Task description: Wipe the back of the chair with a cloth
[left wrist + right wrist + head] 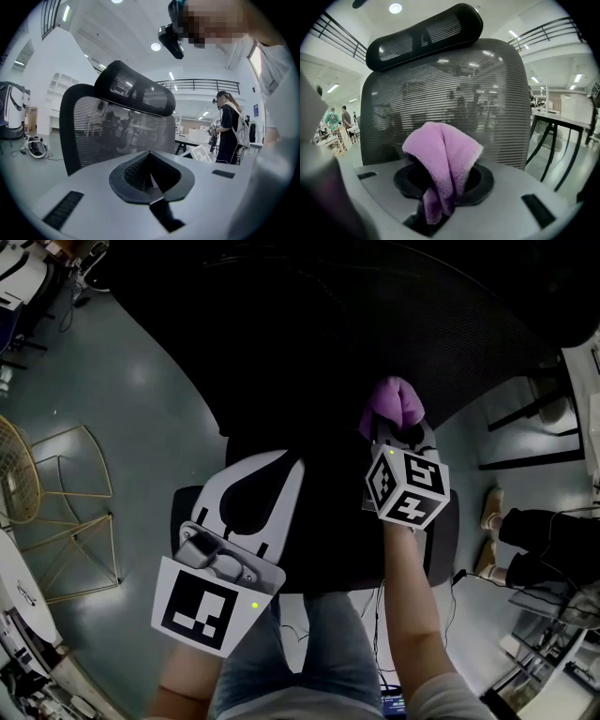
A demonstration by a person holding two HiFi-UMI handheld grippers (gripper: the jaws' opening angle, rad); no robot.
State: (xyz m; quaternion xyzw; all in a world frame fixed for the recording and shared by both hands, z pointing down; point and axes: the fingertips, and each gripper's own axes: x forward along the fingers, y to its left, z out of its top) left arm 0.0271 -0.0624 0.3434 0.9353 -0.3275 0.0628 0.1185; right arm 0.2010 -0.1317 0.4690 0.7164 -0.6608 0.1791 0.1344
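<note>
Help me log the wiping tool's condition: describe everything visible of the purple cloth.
The cloth is a soft, fuzzy lilac piece, terry-like, bunched into a folded peak. The right gripper is shut on its lower end, so the folds stand up beyond the jaws. It sits close before the chair's black mesh back; contact with the mesh cannot be told.

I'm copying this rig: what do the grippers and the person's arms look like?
The left gripper and right gripper are pale grey shells with black pads around a teardrop opening. The right cube and left cube bear black-and-white square markers; a small green light sits on the left one. The forearms are bare, with a light sleeve at the right elbow.
</note>
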